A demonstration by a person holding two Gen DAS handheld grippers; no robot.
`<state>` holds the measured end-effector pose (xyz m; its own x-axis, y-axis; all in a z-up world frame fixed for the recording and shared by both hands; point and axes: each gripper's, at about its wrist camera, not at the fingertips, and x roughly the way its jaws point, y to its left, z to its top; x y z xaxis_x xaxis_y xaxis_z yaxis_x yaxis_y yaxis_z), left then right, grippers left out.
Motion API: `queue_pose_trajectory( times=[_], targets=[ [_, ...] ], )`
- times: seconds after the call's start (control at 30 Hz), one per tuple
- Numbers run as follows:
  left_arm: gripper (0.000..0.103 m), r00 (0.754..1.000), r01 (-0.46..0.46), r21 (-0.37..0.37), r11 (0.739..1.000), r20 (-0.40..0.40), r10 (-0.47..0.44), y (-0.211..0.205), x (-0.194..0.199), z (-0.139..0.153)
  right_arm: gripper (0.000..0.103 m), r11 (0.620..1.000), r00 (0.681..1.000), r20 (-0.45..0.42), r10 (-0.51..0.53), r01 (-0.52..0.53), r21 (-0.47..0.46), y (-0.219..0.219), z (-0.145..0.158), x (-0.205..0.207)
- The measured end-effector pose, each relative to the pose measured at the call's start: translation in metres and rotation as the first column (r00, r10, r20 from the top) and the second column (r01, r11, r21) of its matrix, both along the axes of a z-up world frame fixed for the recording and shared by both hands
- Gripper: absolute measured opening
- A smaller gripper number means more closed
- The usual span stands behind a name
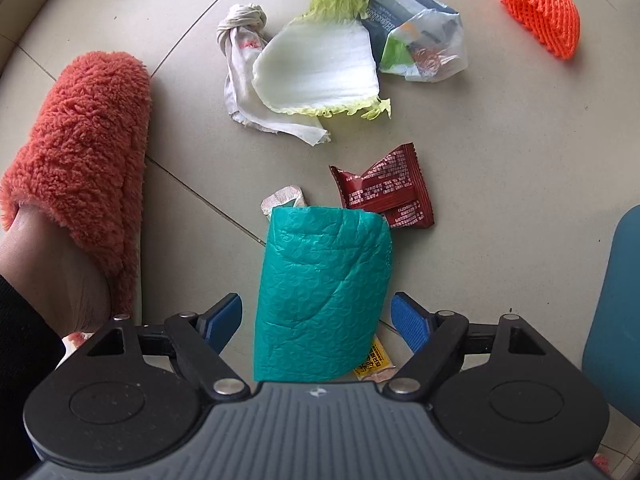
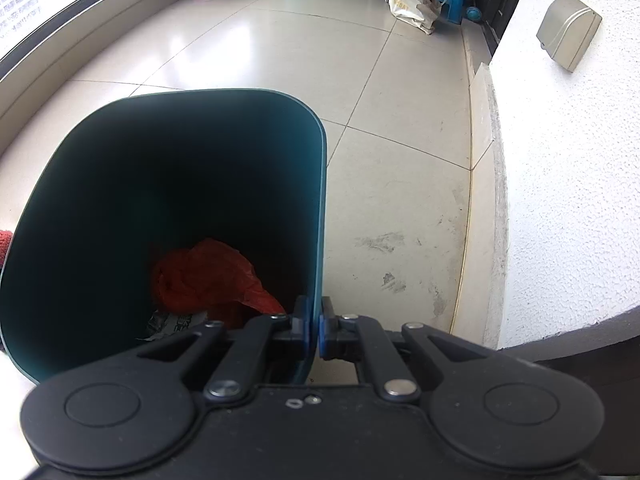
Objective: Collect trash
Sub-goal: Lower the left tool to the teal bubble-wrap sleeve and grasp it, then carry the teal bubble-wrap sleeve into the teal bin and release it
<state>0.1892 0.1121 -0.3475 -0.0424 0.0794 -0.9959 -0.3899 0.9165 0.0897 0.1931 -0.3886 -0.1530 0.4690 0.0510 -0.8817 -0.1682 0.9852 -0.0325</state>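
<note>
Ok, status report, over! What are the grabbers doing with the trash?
Left gripper open, straddling green wrapper on floor. Right gripper shut on bin wall. Fuzzy slipper close by, nothing blocking.

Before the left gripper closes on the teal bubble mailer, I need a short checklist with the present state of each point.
1. Left gripper jaws open wider than the teal bubble mailer: ok.
2. Mailer lies between the pads, neither one touching it: ok.
3. Mailer free of other trash: not ok, it overlaps the red wrapper and a yellow packet.
4. Right gripper shut on the bin wall: ok.
5. Room in the bin: ok, only orange plastic at the bottom.
6. Slippered foot clear of the jaws: ok.
</note>
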Motion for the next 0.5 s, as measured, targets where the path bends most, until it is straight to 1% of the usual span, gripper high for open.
queue_pose_trajectory(
  times=[0.07,0.13,0.23,0.27,0.3,0.33,0.4,0.43,0.47,0.5],
  targets=[
    [0.081,0.999,0.023,0.018,1.000,-0.040,-0.022,-0.001,0.001,-0.016,0.005,1.000,1.000,0.000,0.006,-0.006,-0.008,0.001,0.000,0.000],
    [0.081,0.997,0.026,0.009,1.000,-0.068,-0.026,0.000,0.001,-0.027,0.005,1.000,1.000,0.001,0.012,-0.012,-0.012,0.002,0.000,-0.001],
    [0.081,0.998,0.004,-0.003,1.000,-0.066,-0.004,0.003,0.001,-0.033,0.005,1.000,1.000,0.000,0.014,-0.014,-0.009,0.002,0.001,-0.001],
    [0.079,0.998,0.002,-0.012,1.000,-0.063,-0.003,0.003,0.001,-0.033,0.005,1.000,1.000,0.000,0.014,-0.014,-0.009,0.002,0.001,-0.001],
    [0.072,0.998,0.007,-0.007,1.000,-0.062,-0.008,0.002,0.001,-0.033,0.005,1.000,1.000,-0.002,0.015,-0.015,-0.010,0.002,0.001,0.000],
    [0.059,0.998,0.005,-0.005,1.000,-0.062,-0.005,0.003,0.000,-0.030,0.005,1.000,1.000,-0.003,0.014,-0.014,-0.010,0.002,0.001,0.001],
    [0.046,0.998,-0.015,-0.018,1.000,-0.068,0.014,0.004,-0.001,-0.030,0.005,1.000,1.000,-0.003,0.016,-0.016,-0.017,0.002,0.001,0.001],
    [0.038,0.997,-0.019,-0.027,0.999,-0.072,0.017,0.004,-0.002,-0.029,0.005,1.000,1.000,-0.002,0.016,-0.016,-0.017,0.002,0.001,0.001],
    [0.029,0.997,-0.007,-0.007,1.000,-0.077,0.007,0.002,-0.002,-0.029,0.005,1.000,1.000,-0.001,0.016,-0.016,-0.015,0.002,0.001,0.001],
    [0.026,0.997,0.007,0.013,1.000,-0.083,-0.005,-0.001,-0.002,-0.028,0.005,1.000,1.000,0.000,0.015,-0.015,-0.011,0.001,0.001,0.000]
  ],
)
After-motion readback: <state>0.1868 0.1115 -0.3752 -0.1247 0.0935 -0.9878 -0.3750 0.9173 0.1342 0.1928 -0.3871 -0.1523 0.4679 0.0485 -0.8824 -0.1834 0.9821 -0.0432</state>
